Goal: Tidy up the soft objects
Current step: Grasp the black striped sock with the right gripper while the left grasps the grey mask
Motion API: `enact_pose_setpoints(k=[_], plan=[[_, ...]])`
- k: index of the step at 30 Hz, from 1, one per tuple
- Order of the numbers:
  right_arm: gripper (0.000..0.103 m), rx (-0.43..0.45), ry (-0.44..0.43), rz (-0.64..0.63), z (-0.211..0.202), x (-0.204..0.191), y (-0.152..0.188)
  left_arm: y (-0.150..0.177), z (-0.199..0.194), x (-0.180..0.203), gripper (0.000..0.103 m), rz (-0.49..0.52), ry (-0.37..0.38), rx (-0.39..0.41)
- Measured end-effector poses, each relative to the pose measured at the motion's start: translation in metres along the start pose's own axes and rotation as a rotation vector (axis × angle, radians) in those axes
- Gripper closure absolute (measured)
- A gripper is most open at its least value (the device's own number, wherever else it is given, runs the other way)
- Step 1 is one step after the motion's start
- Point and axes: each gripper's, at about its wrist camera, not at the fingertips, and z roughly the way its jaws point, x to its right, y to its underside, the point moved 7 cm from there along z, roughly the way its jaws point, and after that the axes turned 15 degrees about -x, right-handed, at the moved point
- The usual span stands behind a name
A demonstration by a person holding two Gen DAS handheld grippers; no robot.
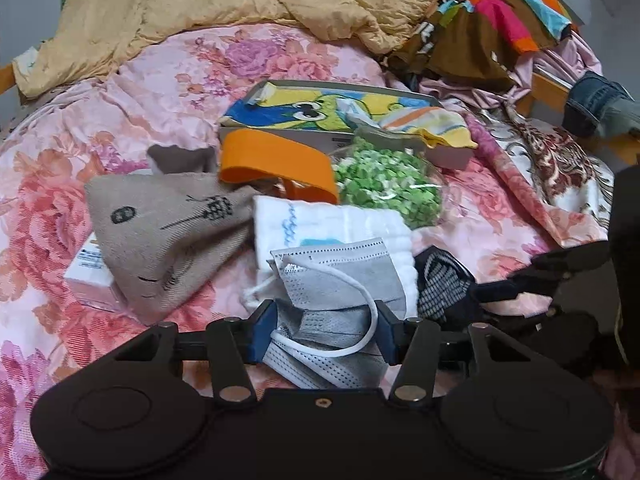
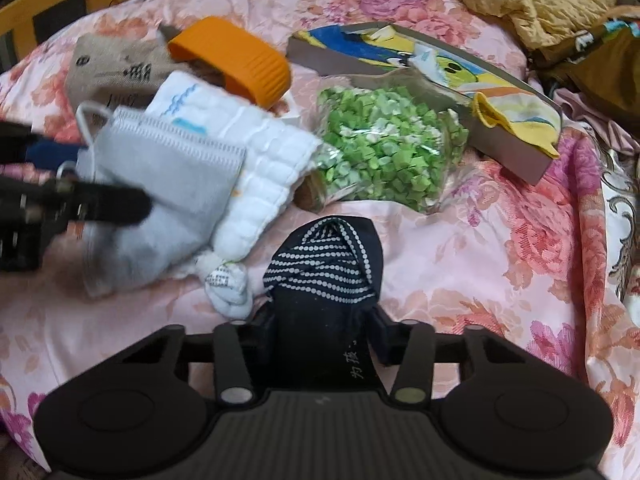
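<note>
1. The left wrist view shows the left gripper (image 1: 325, 330) with its blue pads (image 1: 262, 330) pressed onto both sides of a grey face mask (image 1: 336, 280), whose white ear loop (image 1: 362, 312) curls across the front; the mask is crumpled and pleated, lying over a white cloth (image 1: 332, 220).
2. That view alone takes in a pile of bright patchwork clothes (image 1: 500, 24) at the far right and a denim cuff (image 1: 592, 100) beside it.
3. The right wrist view shows the right gripper (image 2: 322, 330) clamped on a dark sock (image 2: 326, 264) with rows of white dots; the sock rises in a soft hump from the pink flowered bedspread (image 2: 480, 260), just in front of the fingers.
4. Only the right view shows a small knotted white bundle (image 2: 228, 284) beside the sock, and the left gripper's side, blurred, at the left edge.
5. Both views show a clear bag of green paper stars (image 2: 384, 144), glossy and lumpy, an orange ribbed lid (image 2: 236, 56), a beige knitted cloth (image 1: 160, 232) with stitched black marks, and a flat cardboard box (image 2: 508, 148) holding a yellow-and-blue cartoon towel (image 1: 320, 110).
6. A mustard quilt (image 1: 240, 0) with a dimpled weave lies bunched at the far end.
</note>
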Motion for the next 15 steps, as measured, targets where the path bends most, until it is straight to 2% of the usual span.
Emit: enact_pose_setpoints(k=[2, 5, 13, 15], plan=[[0.069, 0.020, -0.005, 0.019, -0.002, 0.003, -0.001, 0.002, 0.001, 0.003, 0.052, 0.019, 0.009, -0.006], [0.075, 0.048, -0.002, 0.028, -0.006, 0.004, -0.003, 0.005, 0.003, 0.009, 0.057, 0.047, 0.019, -0.015], [0.085, 0.097, 0.001, 0.030, -0.014, 0.003, -0.005, 0.006, 0.003, 0.014, 0.073, 0.065, 0.043, -0.008], [0.088, 0.120, 0.006, 0.035, -0.017, 0.004, -0.007, 0.005, 0.000, 0.013, 0.075, 0.064, 0.037, 0.011]])
